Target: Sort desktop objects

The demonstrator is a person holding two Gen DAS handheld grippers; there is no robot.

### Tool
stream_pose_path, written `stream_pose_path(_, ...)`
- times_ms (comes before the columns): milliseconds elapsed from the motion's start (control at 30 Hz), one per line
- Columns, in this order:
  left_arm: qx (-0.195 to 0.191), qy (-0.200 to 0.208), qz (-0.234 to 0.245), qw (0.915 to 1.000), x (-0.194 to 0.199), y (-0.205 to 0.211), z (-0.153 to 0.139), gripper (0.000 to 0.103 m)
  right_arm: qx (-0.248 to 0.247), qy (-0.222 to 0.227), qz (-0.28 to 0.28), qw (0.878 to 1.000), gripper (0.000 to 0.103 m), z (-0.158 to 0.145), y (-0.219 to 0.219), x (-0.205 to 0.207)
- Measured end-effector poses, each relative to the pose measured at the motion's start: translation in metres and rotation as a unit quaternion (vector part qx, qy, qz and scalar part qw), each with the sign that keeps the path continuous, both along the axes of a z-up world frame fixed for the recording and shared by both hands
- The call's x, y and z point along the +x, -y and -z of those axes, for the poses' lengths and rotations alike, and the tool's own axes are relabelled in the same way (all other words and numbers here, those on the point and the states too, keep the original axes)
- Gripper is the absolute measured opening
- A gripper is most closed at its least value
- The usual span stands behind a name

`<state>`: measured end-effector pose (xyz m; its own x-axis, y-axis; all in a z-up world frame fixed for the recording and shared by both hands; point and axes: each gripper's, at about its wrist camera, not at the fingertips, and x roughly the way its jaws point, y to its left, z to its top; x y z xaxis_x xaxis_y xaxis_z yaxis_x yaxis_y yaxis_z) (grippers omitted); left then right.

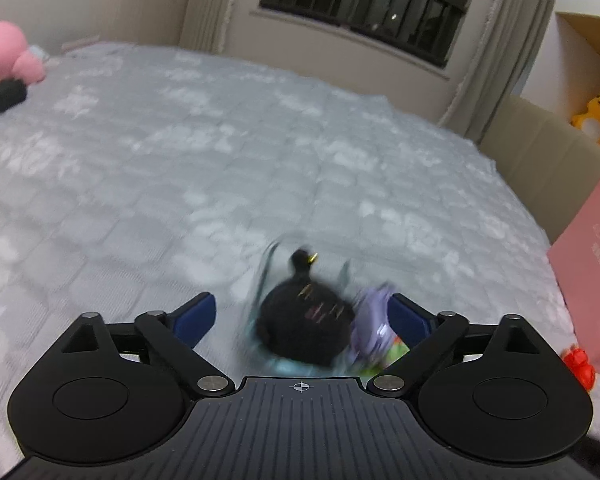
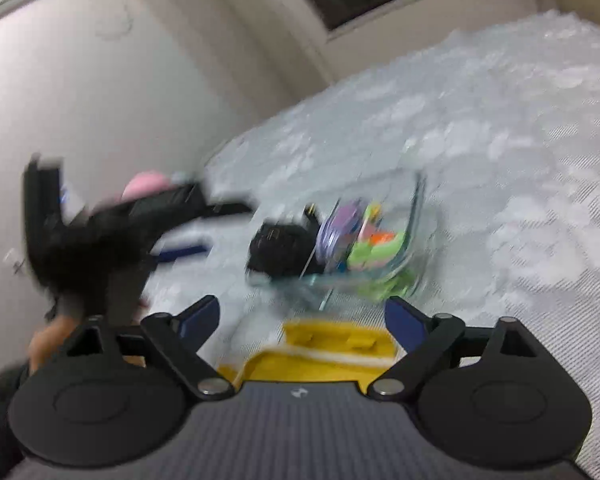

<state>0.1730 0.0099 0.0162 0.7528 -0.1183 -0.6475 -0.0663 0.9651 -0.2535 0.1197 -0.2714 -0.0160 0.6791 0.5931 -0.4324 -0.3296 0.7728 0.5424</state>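
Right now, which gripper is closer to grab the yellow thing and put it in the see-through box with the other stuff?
The right gripper. Its jaws stand open with the yellow thing right between them. The left gripper is open too, but it faces the black item in the clear box.

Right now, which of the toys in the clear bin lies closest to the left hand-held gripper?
The black plush, on the left side of the clear bin, just ahead of the open left hand-held gripper. The purple toy and green piece sit further right.
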Motion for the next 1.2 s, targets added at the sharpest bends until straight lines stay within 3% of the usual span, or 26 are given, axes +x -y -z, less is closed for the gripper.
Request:
stream_pose_path(67, 0.002, -0.054, 0.009, 0.9985, -0.002, -0.006, 0.009, 0.099, -0.022, 0.027, 0.026, 0.999, 0.083, -0.007, -0.003, -0.005)
stream_pose_path(167, 0.003, -0.139, 0.059, 0.9884, 0.0, -0.005, 0.026, 0.099, -0.113, 0.076, 0.043, 0.99, 0.075, -0.02, -0.021, -0.01)
stream_pose_path(300, 0.03, -0.167, 0.131, 0.9768, -0.014, 0.004, 0.044, 0.099, -0.185, 0.073, 0.031, 0.979, 0.04, -0.036, -0.047, 0.01)
stream_pose_path(400, 0.048, -0.156, 0.142, 0.9763, -0.027, 0.0, 0.051, 0.099, -0.192, 0.05, -0.008, 0.98, 0.04, -0.04, -0.071, 0.029)
stream_pose_path(467, 0.054, -0.149, 0.144, 0.9768, -0.034, -0.004, 0.056, 0.099, -0.204, 0.054, -0.028, 0.977, 0.052, -0.041, -0.093, 0.04)
stream_pose_path(600, 0.043, -0.142, 0.15, 0.9775, -0.042, -0.015, 0.058, 0.099, -0.258, 0.074, -0.063, 0.961, 0.056, -0.041, -0.137, 0.061)
stream_pose_path(667, 0.027, -0.136, 0.149, 0.9791, -0.044, -0.022, 0.057, 0.099, -0.281, 0.069, -0.089, 0.953, 0.063, -0.038, -0.155, 0.075)
stream_pose_path(800, 0.022, -0.121, 0.133, 0.9834, -0.046, -0.029, 0.052, 0.1, -0.306, 0.044, -0.107, 0.945, 0.064, -0.022, -0.173, 0.097)
stream_pose_path(900, 0.023, -0.116, 0.128, 0.9847, -0.046, -0.029, 0.053, 0.1, -0.288, 0.013, -0.107, 0.951, 0.063, -0.008, -0.169, 0.108)
stream_pose_path(933, 0.024, -0.118, 0.131, 0.984, -0.046, -0.028, 0.054, 0.1, -0.271, 0.003, -0.108, 0.957, 0.055, -0.005, -0.166, 0.111)
stream_pose_path(1000, 0.023, -0.122, 0.139, 0.9825, -0.045, -0.027, 0.057, 0.101, -0.243, -0.008, -0.099, 0.965, 0.048, -0.004, -0.16, 0.113)
stream_pose_path(1100, 0.02, -0.127, 0.146, 0.981, -0.046, -0.028, 0.061, 0.101, -0.252, 0.02, -0.075, 0.965, 0.043, -0.011, -0.16, 0.105)
stream_pose_path(1200, 0.007, -0.131, 0.136, 0.982, -0.047, -0.037, 0.066, 0.101, -0.303, 0.11, -0.055, 0.945, 0.042, -0.03, -0.171, 0.088)
